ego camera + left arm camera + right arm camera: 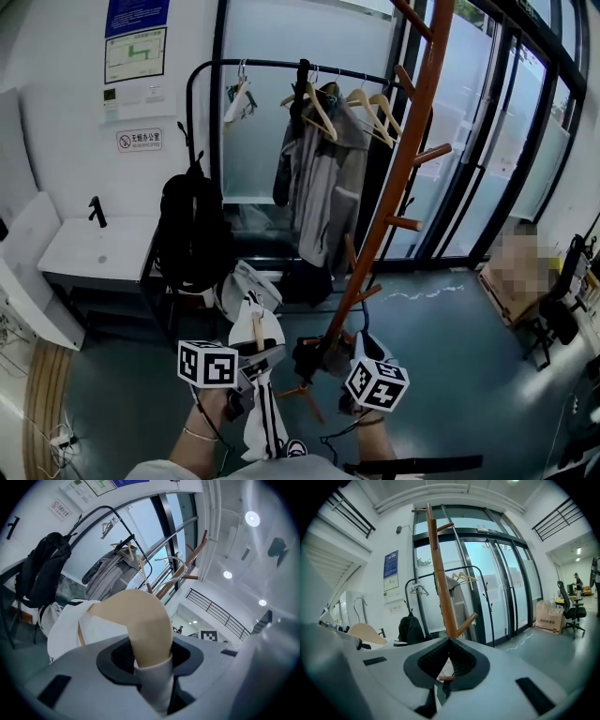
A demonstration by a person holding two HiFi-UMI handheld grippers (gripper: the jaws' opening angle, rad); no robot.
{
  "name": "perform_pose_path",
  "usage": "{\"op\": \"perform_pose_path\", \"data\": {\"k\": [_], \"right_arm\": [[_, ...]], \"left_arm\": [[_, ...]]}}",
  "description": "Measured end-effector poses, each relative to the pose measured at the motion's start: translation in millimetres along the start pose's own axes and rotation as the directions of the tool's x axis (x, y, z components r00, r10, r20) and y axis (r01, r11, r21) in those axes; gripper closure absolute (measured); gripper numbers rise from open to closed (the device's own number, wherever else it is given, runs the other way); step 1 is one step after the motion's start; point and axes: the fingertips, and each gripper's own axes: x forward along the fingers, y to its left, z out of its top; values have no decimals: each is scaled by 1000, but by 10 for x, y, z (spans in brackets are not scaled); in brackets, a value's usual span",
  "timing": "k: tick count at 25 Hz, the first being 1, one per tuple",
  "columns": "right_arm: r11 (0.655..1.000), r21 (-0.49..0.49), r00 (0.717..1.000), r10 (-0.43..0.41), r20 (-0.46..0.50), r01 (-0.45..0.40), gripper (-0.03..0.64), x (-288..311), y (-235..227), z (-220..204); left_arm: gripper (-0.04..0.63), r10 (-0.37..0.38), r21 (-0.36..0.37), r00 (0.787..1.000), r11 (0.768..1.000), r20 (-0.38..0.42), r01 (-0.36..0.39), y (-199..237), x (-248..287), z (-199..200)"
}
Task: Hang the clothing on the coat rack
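Note:
My left gripper (258, 352) is shut on a wooden hanger (140, 620) that carries a white garment (267, 412) with dark stripes, which hangs down below the jaws. In the left gripper view the white cloth (70, 630) drapes over the hanger's left arm, and its metal hook (176, 560) curves above. The tall orange-brown wooden coat rack (405, 159) with side pegs stands just ahead and to the right. My right gripper (314, 356) is low near the rack's foot, jaws together and empty. In the right gripper view the rack's pole (440, 583) rises straight ahead.
Behind stands a black clothes rail (281, 66) with wooden hangers and a grey jacket (323, 187). A black backpack (192, 230) hangs at its left end, beside a white table (98, 248). Glass doors line the right, with a cardboard box (548, 616) and an office chair (558, 319).

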Motion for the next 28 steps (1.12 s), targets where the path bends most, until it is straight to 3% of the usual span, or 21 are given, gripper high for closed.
{"op": "perform_pose_path", "data": {"k": [7,15,28], "right_arm": [[999,-28,1000,24,13,-24,594,85,71,109],[998,-60,999,22,45,-19,594,32,57,360],[998,-62,998,29,63,-25,594,23,-34,592]], "left_arm": [[437,18,50,999,999,-30,-17,37,74,77],[437,-28,94,1000,995,1,28,-188,113,401],[437,-54,144,998,988,-17,56,-483,168,750]]}}
